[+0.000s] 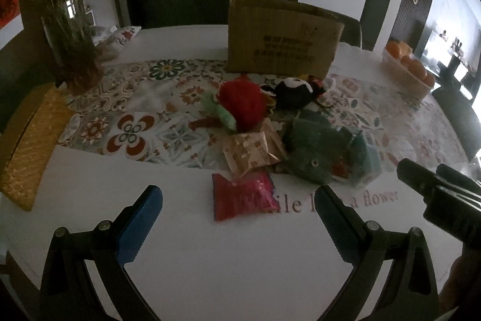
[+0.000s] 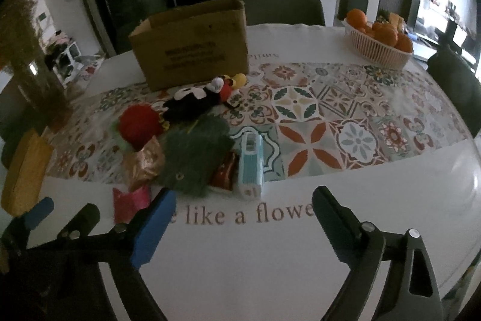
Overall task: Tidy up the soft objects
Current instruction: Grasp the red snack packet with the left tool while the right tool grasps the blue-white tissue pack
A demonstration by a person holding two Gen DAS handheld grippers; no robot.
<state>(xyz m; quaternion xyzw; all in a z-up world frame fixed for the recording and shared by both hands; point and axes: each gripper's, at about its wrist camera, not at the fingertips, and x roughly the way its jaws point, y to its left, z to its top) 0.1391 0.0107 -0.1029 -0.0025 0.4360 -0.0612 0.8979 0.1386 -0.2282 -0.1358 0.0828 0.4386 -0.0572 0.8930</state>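
A pile of soft things lies mid-table: a red fuzzy ball [image 1: 242,104] [image 2: 138,125], a green plush [image 1: 309,146] [image 2: 192,158], a black and white plush [image 1: 293,92] [image 2: 192,101], a gold pouch [image 1: 248,152] [image 2: 144,161] and a red pouch [image 1: 242,199] [image 2: 129,200]. A light blue packet [image 2: 251,167] lies right of the green plush. An open cardboard box [image 1: 282,41] [image 2: 192,47] stands behind the pile. My left gripper [image 1: 240,218] is open and empty just before the red pouch. My right gripper [image 2: 243,223] is open and empty, near the table's front.
A basket of oranges [image 2: 380,44] [image 1: 409,68] stands at the far right. A vase of dried plants [image 1: 69,20] [image 2: 33,59] stands at the left, with a yellow box [image 1: 27,146] [image 2: 24,170] in front of it. Chairs stand behind the table.
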